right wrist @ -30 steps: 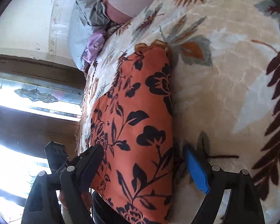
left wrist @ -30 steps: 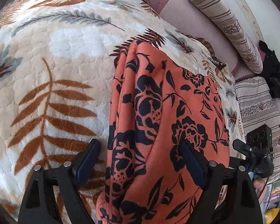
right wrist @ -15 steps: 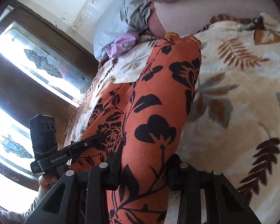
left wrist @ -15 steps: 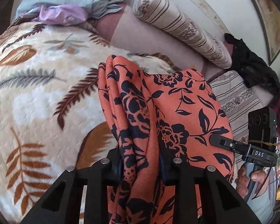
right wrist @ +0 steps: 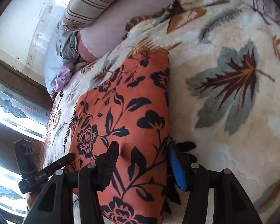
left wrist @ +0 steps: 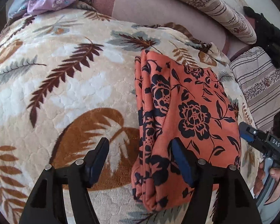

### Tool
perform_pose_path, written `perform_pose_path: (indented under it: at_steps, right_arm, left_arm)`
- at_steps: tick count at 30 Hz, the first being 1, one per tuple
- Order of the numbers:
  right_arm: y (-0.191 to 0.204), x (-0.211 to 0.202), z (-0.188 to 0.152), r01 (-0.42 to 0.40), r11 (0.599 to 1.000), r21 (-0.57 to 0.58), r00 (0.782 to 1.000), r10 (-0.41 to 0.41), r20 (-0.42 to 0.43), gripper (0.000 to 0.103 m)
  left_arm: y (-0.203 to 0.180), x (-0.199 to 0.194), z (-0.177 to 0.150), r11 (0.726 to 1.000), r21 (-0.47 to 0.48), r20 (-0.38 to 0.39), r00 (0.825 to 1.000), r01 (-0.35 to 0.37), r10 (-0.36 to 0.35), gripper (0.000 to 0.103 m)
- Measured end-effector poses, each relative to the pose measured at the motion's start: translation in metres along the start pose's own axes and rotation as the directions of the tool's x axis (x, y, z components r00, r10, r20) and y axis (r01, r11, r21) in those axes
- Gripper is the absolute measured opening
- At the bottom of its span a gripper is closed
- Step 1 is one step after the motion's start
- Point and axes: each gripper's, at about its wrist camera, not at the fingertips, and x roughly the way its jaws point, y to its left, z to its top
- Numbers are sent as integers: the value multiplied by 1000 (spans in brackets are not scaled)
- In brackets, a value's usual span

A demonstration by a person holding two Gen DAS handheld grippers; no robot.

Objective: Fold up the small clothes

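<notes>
On blanket (left wrist: 69, 93): folded orange garment (left wrist: 186, 115), both jaws apart.

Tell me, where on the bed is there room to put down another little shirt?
The widest bare patch is the leaf-print blanket, left of the folded orange floral cloth. More bare blanket lies on its other side. It's crowded near the purple cloth, striped pillows and black item.
</notes>
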Motion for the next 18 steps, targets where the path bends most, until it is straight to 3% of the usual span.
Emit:
perform_pose_path:
  at_steps: [2,3,4,6,8,9,14,16,18]
  right_arm:
    - [21,-18,3,-55,998,-27,997,57,58,58]
    - [32,-21,4,-92,995,-47,993,95,66,65]
    - [42,-21,3,-131,989,-69,989,135,58,74]
    - [52,-3,-2,-192,977,-90,981,194,4,78]
    - [50,41,-15,-135,990,-41,984,130,-119,78]
    - [44,53,-20,-114,994,-6,984,112,-136,78]
    - [65,28,2,-137,989,-53,990,135,-41,78]
    - [65,32,21,-127,990,-56,992,126,-18,78]
    - [50,54,43,-101,995,4,994,101,-35,85]
  left_arm:
    - [-2,-14,-3,1000,21,44,999,13,-14,71]
    - [-3,-16,-8,999,29,54,998,14,-15,73]
    - [-4,-11,-12,999,38,42,999,-5,3,74]
    - [-4,13,-24,998,46,-47,997,-52,54,74]
    - [5,21,-33,1000,-4,-68,997,-25,25,76]
    - [5,17,-34,1000,-15,-58,998,-23,22,76]
    - [-7,-9,-32,997,26,12,997,-77,77,77]
    - [-9,-9,-32,996,30,10,997,-82,82,77]
    - [-9,-7,-36,996,29,2,996,-88,88,77]
